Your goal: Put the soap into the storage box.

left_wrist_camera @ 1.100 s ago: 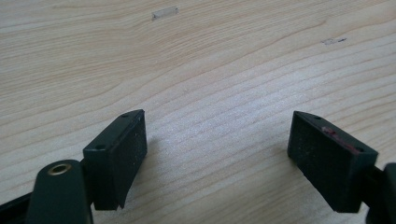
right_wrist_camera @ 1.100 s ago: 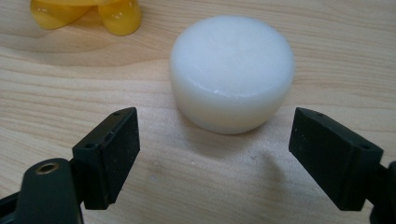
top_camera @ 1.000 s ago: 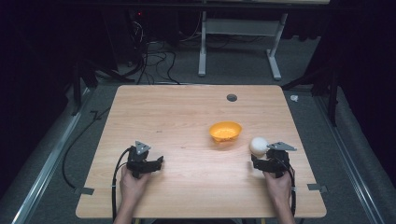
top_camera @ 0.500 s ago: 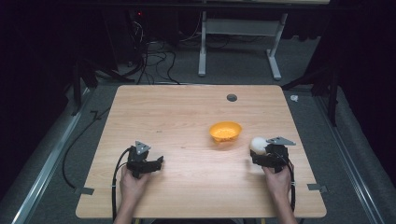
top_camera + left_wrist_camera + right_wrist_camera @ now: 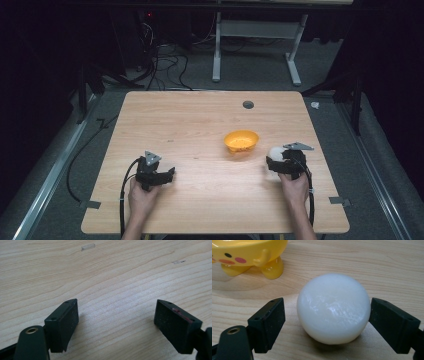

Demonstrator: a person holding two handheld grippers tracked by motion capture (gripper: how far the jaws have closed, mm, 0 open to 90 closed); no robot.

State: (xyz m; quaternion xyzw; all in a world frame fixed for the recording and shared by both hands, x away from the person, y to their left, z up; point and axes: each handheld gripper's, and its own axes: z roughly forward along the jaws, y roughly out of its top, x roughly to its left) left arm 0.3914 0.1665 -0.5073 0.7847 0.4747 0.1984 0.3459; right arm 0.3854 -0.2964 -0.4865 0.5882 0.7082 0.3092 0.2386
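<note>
Between the spread right tongs [image 5: 325,322] rests a smooth, glossy white ball [image 5: 333,308], its right side touching one jaw, on the pale wooden table [image 5: 200,125] just beside a yellow duck-faced bowl [image 5: 241,141]. Left tongs [image 5: 116,326] gape over bare wood.

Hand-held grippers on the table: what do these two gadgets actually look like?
Each hand-held gripper, left and right, is a black body with two blocky black jaws; one left pad has a reddish smear. A grey three-cornered plate tops each, and a black cable trails back. The forearms are bare; no sleeves show.
</note>
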